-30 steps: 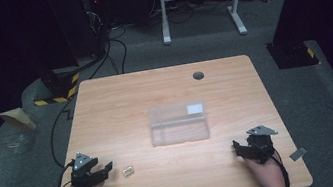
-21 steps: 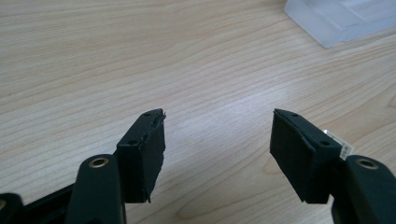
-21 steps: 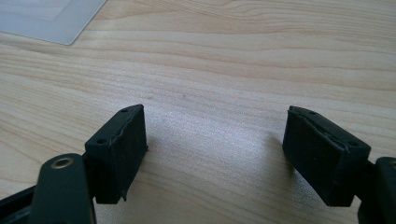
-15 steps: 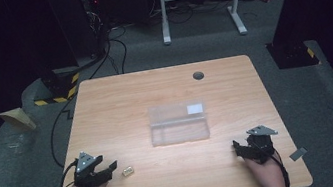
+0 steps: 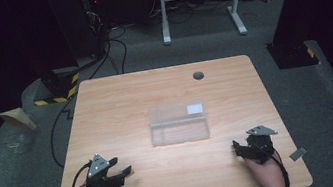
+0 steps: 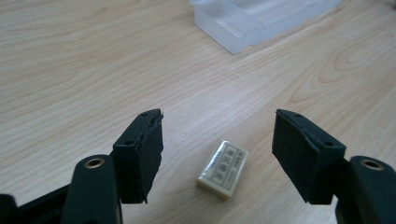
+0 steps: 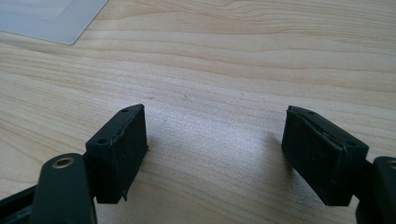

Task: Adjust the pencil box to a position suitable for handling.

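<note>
1. I had the left gripper [image 5: 125, 171] near the tabletop's [image 5: 121, 110] near left corner, its fingers [image 6: 140, 154] spread apart and gripping nothing.
2. The eraser [image 6: 223, 169] lay flat on the wood between those fingers, touching neither one. I could see one eraser, with small print on its sleeve that I could not read.
3. From the high view I could not pick the eraser out; the left gripper's body and fingers covered that spot.
4. The right gripper [image 5: 240, 146] sat near the near right corner, well apart from the left one, its fingers [image 7: 119, 149] released with bare wood between them.
5. One clear plastic box [image 5: 178, 123] stood at the middle of the tabletop, between the two grippers and farther from me. Through its frosted walls I could not tell whether it held anything.
6. In the left gripper view the box [image 6: 261, 18] was cut off by the top edge; in the right gripper view one corner of it [image 7: 51, 16] showed at the upper left.
7. My count: two grippers, one eraser, one box, one round dark grommet [image 5: 198, 75] near the far edge.
8. Both hands were cut off by the bottom edge of the high view.
</note>
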`<state>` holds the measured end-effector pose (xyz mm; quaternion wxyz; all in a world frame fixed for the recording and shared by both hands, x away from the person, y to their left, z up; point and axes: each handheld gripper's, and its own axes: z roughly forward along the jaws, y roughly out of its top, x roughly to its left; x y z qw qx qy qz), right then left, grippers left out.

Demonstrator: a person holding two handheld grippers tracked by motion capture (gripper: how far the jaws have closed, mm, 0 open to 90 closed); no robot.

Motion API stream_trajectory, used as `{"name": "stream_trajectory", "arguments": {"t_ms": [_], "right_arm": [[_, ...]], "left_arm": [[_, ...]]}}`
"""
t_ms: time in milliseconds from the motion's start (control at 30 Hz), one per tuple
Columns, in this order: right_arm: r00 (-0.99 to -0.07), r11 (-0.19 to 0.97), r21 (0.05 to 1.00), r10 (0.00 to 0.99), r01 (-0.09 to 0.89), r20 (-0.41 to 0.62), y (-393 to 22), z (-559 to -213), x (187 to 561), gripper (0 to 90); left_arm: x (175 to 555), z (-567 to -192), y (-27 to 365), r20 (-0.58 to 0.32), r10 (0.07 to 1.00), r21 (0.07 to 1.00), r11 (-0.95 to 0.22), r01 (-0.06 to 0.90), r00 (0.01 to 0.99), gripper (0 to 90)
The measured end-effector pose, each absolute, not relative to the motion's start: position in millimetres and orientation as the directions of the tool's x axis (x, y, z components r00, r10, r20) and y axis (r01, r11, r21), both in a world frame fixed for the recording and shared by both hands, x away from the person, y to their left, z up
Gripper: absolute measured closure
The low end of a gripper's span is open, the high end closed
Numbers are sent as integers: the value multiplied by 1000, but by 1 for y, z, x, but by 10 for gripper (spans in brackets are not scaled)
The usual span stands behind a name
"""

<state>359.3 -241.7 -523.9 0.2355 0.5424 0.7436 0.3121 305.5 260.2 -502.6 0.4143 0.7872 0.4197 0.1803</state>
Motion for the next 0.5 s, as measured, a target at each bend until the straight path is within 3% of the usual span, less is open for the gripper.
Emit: {"name": "stream_trajectory", "arguments": {"t_ms": [367, 433, 500], "right_arm": [[-303, 218, 720, 953, 659, -12, -242, -524, 359, 223], [-303, 218, 720, 953, 659, -11, -242, -524, 359, 223], [-304, 219, 720, 953, 659, -11, -242, -524, 359, 224]], "left_arm": [[310, -514, 261, -68, 808, 767, -332, 549, 585, 366], [310, -516, 262, -80, 801, 756, -339, 559, 594, 447], [310, -517, 262, -79, 803, 754, -340, 562, 591, 466]]}}
